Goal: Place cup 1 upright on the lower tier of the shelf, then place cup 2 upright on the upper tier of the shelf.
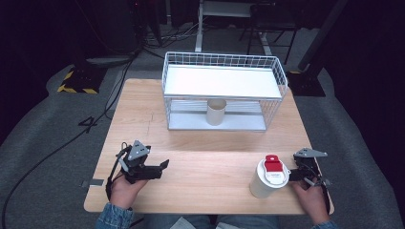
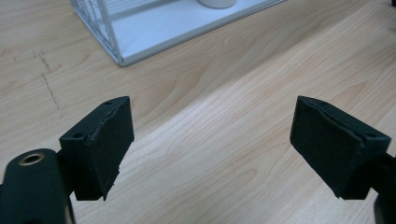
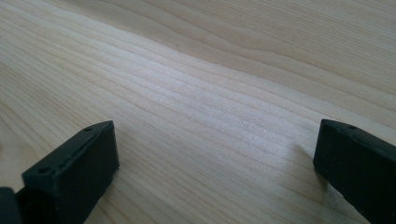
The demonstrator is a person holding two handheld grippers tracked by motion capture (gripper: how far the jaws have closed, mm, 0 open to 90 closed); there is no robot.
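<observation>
Two grippers sit low over the table, each with its fingers apart on nothing: the left gripper near the left edge, the right gripper just beside a white cup with a red-tabbed lid. Farther back, a wire rack shelters a plain paper cup.

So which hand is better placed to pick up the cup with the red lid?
Probably the right. The right gripper sits just beside the cup with open, empty jaws. The left gripper, also open, is across the table from it.
</observation>
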